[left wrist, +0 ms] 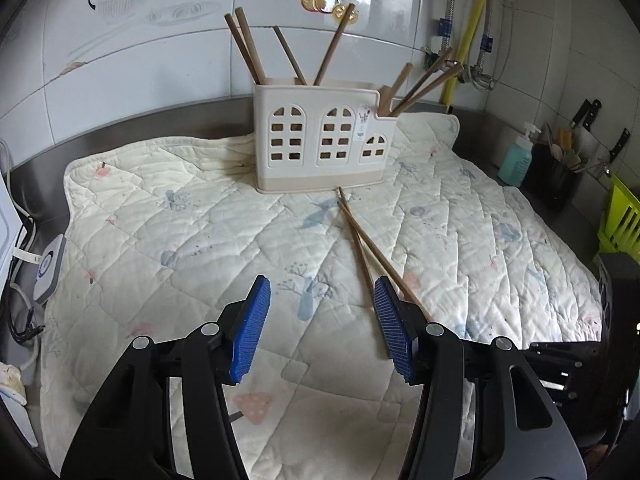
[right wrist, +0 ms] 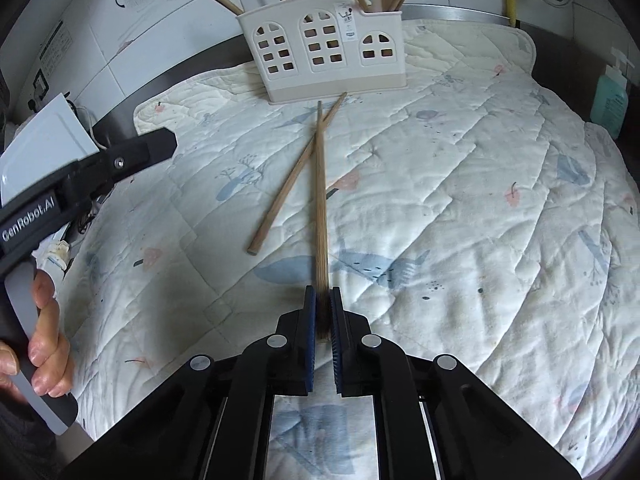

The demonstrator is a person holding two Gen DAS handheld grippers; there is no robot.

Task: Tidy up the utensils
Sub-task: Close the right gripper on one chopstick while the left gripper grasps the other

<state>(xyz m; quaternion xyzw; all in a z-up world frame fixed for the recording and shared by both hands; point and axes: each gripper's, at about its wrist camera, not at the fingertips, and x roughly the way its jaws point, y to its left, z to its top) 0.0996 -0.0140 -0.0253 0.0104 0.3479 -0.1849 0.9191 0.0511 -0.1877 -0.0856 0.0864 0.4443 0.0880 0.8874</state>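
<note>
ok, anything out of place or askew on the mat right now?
Yes. Two chopsticks lie crossed on the quilted mat in front of the holder instead of standing in it. The right tool is shut on the end of one chopstick; the other chopstick lies loose under it. The left tool is open, holding nothing.

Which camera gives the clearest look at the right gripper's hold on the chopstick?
The right wrist view: the right gripper is shut on one chopstick, whose end sits between the blue pads. The left wrist view shows both chopsticks crossed on the mat, but the open left gripper hides their near ends and the hold.
</note>
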